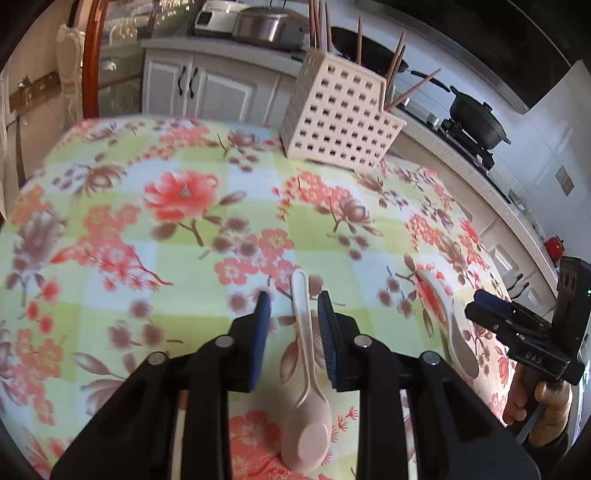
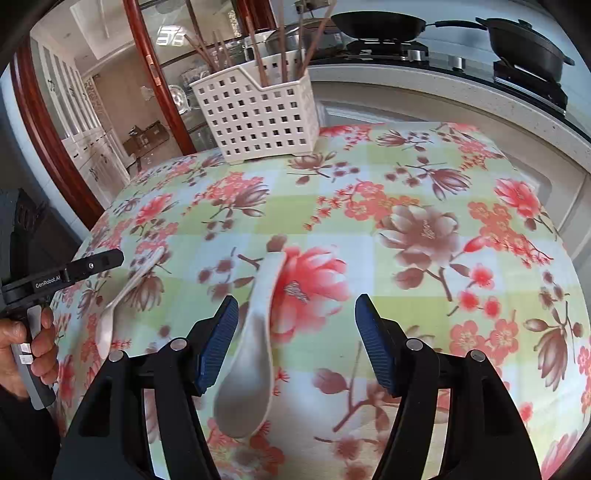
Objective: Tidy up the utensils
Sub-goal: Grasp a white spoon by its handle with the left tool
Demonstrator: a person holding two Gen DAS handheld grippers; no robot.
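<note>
A pale pink spoon [image 1: 304,373] lies on the floral tablecloth, its handle between the fingers of my left gripper [image 1: 293,301], which is open around it without gripping. A white spoon [image 2: 253,354] lies between the fingers of my right gripper [image 2: 295,306], nearer the left finger; the gripper is wide open. The white spoon also shows in the left wrist view [image 1: 452,325], beside the right gripper [image 1: 491,306]. The pink spoon shows in the right wrist view [image 2: 122,295] under the left gripper [image 2: 107,258]. A white perforated utensil holder [image 1: 340,114] [image 2: 258,110] with chopsticks stands at the table's far edge.
The table [image 1: 147,221] is covered by a floral checked cloth. Behind it runs a kitchen counter [image 1: 461,177] with a stove, black pans [image 1: 480,118] and a steel pot [image 1: 258,26]. White cabinets [image 1: 192,85] and a wooden-framed glass door [image 2: 122,110] stand beyond.
</note>
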